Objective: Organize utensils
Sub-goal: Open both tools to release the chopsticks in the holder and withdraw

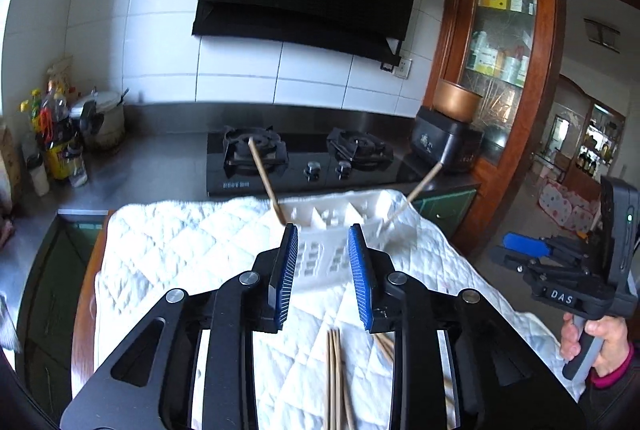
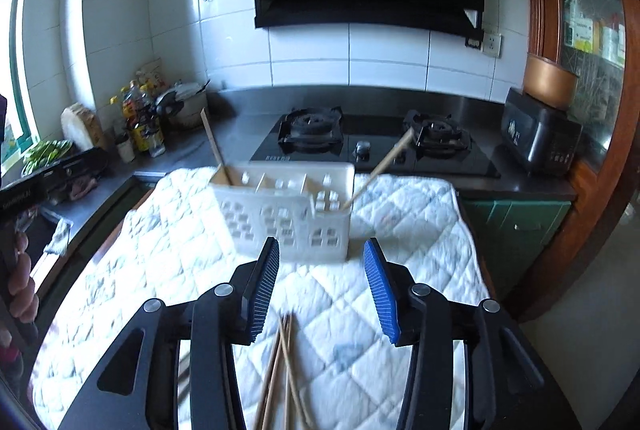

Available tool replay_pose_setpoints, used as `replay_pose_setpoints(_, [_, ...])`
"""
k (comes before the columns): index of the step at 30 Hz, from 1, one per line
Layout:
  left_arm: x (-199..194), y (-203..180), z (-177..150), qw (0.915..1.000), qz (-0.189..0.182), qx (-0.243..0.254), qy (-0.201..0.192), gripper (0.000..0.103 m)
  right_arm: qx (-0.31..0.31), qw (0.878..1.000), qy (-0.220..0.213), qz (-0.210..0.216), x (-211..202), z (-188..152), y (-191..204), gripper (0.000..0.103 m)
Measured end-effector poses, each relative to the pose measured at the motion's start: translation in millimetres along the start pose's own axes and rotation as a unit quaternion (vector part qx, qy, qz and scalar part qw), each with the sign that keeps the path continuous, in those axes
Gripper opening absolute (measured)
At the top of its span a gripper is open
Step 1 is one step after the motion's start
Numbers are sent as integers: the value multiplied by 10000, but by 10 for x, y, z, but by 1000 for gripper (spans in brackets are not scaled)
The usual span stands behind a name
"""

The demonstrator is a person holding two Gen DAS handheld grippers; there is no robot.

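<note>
The thin wooden chopsticks (image 2: pixel 280 370) on the white quilted surface (image 2: pixel 400 230) run off the picture's bottom edge, pointing toward the white plastic basket (image 2: pixel 288 226). Left gripper (image 1: pixel 323 270) and right gripper (image 2: pixel 320 290) are partly open, holding nothing.

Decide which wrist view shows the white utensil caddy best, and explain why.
The right wrist view: the white utensil caddy shows its whole front, dividers and both standing chopsticks. In the left wrist view the left tool hides much of its front.

Two chopsticks (image 2: pixel 382 165) in one caddy (image 2: pixel 288 218)
</note>
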State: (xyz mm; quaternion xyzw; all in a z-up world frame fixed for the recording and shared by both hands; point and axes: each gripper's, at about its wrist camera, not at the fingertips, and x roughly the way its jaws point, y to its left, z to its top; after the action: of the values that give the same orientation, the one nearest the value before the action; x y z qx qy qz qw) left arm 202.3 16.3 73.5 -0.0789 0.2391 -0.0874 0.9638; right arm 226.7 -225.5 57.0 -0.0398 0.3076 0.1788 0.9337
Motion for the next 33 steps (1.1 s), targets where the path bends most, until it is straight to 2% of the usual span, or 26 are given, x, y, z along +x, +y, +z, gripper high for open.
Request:
replay_pose_setpoints(8, [-219, 44, -771, 9990, 86, -173, 410, 27, 326, 9989, 319, 119, -106, -966, 14, 43])
replay_pose_setpoints(14, [-250, 106, -1212, 9970, 215, -296, 676, 27, 358, 9983, 460, 19, -91, -1412, 52, 43])
replay_pose_setpoints(21, [-194, 129, -1618, 9944, 281, -360, 952, 27, 122, 9983, 558, -145, 24, -1640, 151, 39])
replay_pose_setpoints(23, [-162, 134, -1705, 9934, 265, -390, 1042, 27, 102, 9979, 629, -147, 85, -1677, 161, 35])
replay_pose_setpoints(33, [-51, 223, -1887, 9897, 362, -470, 1306, 27, 108, 9956, 932, -61, 355, -1729, 139, 26])
